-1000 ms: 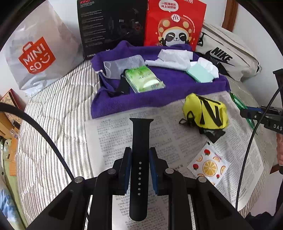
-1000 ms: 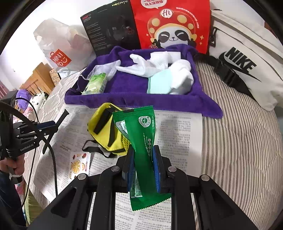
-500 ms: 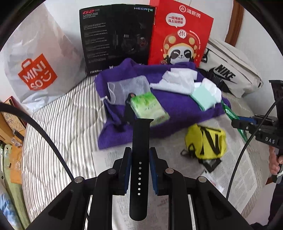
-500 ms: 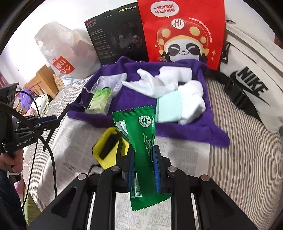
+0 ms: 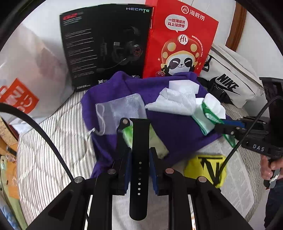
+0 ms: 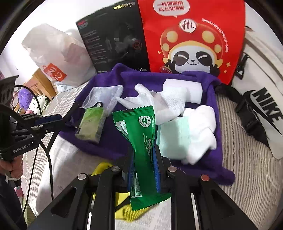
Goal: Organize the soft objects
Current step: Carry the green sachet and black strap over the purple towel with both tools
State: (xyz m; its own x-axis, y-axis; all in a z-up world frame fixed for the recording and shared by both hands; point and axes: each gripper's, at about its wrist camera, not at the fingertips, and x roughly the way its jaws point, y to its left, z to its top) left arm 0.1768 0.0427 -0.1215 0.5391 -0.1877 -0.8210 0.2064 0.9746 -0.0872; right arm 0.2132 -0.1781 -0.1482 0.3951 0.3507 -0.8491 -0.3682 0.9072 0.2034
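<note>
Black watch strap point(image 5: 139, 159) fills the left jaws; only the right view shows its jaws pinching a green sachet point(image 6: 141, 139).

White wall point(image 5: 44, 16) behind striped bed point(image 5: 53, 150)

Bright daylight, fisheye-warped edges, slight motion blur

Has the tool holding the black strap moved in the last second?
Yes. The left tool, shut on the black strap, has gone forward: the strap's tip now overlaps the purple towel; a second ago it lay over newspaper short of it.
</note>
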